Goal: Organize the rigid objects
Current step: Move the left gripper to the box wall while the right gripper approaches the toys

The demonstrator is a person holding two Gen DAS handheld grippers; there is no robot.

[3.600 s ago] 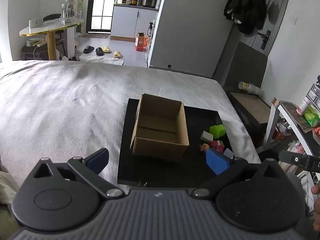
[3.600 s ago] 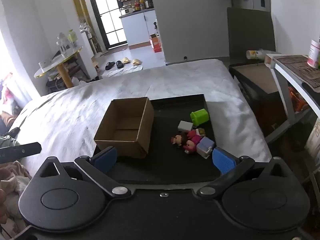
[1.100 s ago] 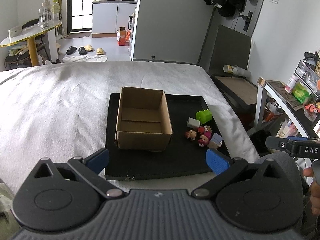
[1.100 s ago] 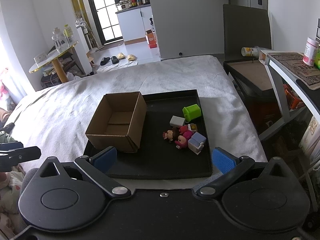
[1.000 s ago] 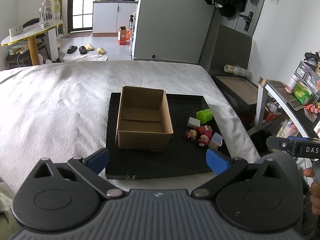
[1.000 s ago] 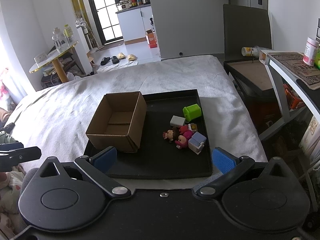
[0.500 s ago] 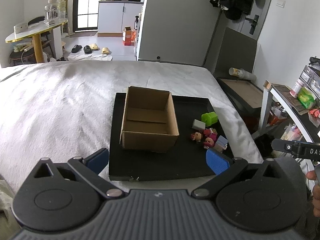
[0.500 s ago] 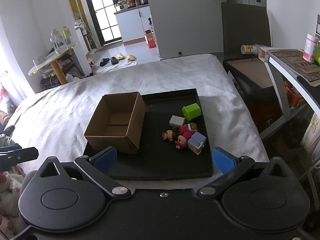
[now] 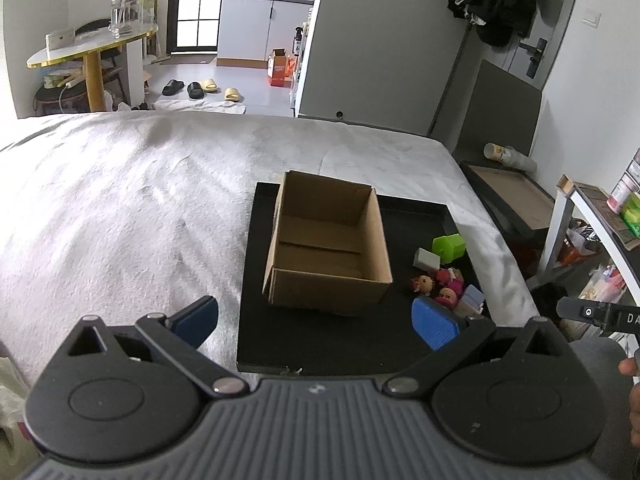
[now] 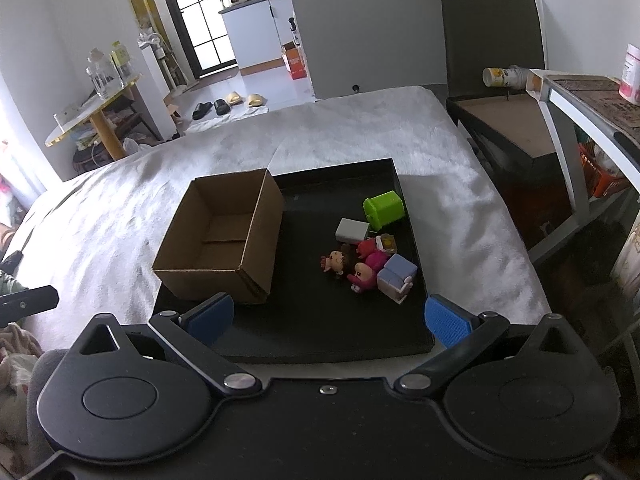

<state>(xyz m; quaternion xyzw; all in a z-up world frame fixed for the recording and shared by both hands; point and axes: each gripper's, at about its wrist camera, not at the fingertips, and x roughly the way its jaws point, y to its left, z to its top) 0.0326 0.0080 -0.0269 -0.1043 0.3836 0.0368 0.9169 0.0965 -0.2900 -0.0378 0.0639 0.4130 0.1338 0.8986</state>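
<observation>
An empty cardboard box (image 9: 328, 240) (image 10: 224, 236) stands on the left part of a black tray (image 9: 344, 344) (image 10: 320, 332) on the bed. To its right lies a cluster of small toys: a green block (image 10: 385, 210) (image 9: 449, 246), a grey block (image 10: 352, 230) (image 9: 426, 259), pink and red figures (image 10: 366, 266) (image 9: 442, 286), and a lilac block (image 10: 397, 274). My left gripper (image 9: 316, 322) hovers open before the tray's near edge. My right gripper (image 10: 326, 320) is also open, nearer the toys, holding nothing.
The tray lies on a white blanket (image 9: 132, 208) over the bed. A dark side table (image 10: 516, 140) and a metal shelf (image 10: 592, 116) stand to the right of the bed. Beyond the bed are a round table (image 9: 92, 48), slippers and a kitchen.
Both grippers have drifted slightly forward toward the tray; the left view has swung a little left. Toys and box have not moved. Both grippers stay open.
</observation>
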